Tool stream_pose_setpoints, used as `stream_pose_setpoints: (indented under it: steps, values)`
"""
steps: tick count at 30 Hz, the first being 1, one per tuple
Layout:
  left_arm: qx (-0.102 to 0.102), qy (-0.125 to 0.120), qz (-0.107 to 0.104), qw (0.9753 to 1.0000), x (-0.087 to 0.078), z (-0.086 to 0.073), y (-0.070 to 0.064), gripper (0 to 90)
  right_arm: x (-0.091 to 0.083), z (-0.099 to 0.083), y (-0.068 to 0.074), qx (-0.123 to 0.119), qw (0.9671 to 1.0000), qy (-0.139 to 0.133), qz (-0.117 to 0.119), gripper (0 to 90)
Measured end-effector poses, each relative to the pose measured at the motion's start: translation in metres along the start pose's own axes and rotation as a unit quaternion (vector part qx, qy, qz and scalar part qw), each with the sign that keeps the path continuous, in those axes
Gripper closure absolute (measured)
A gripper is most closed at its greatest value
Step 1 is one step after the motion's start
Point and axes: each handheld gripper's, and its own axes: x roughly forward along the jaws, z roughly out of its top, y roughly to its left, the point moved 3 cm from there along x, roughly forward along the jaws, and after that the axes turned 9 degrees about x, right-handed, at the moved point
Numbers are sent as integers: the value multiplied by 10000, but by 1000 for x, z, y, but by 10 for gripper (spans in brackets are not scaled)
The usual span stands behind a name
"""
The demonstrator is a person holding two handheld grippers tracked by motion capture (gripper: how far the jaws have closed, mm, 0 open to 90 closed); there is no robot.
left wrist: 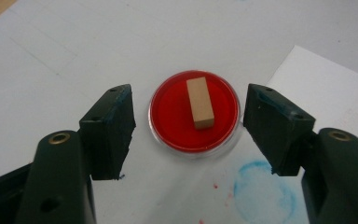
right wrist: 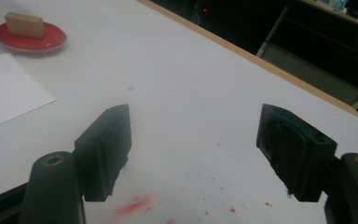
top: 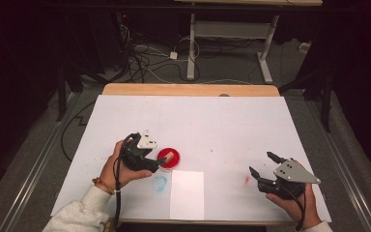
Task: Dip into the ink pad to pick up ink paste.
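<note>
A round red ink pad in a clear dish lies on the white-covered table, with a small tan wooden block resting on top of it. My left gripper is open and hovers just in front of the pad, one jaw on either side, touching neither. In the high view the left gripper sits at the pad's left edge. The pad and the block also appear far left in the right gripper view. My right gripper is open over bare table at the right, holding nothing.
A white sheet of paper lies near the front edge, right of a blue ring stain. A red smear marks the cover near the right gripper. The wooden table edge runs along the far side.
</note>
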Motion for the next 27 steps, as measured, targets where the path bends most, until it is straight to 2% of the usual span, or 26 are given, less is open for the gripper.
stream_pose_setpoints:
  steps: [3, 4, 7, 9, 12, 15, 19, 25, 27]
  values:
    - [20, 137, -22, 9999, 7, 8, -1, 348, 0, -1, -1, 14, 10000, 29, -13, 268]
    - [42, 209, 2, 9998, 9, 10, -1, 382, 1, -1, 0, 14, 10000, 59, 4, 275]
    - [133, 415, -133, 9990, 16, 15, -5, 410, 2, -2, 1, -47, 9999, 104, 41, 276]
    - [68, 599, -216, 9979, 22, 17, -4, 466, 3, -3, 3, -79, 9998, 156, 59, 279]
    - [-75, 682, -194, 9975, 28, 18, -1, 498, 4, -3, 4, -134, 9997, 203, 52, 283]
    - [-239, 714, -291, 9967, 36, 19, 3, 527, 4, -4, 3, -148, 9997, 189, 6, 285]
    - [-278, 782, -471, 9954, 43, 18, 4, 546, 3, -4, 1, -113, 9998, 186, -24, 290]
    - [-305, 937, -483, 9940, 52, 18, 4, 611, 4, -5, 1, -135, 9996, 222, -72, 294]
    - [-321, 978, -480, 9935, 54, 18, 4, 657, 3, -4, 1, -140, 9997, 202, -18, 293]
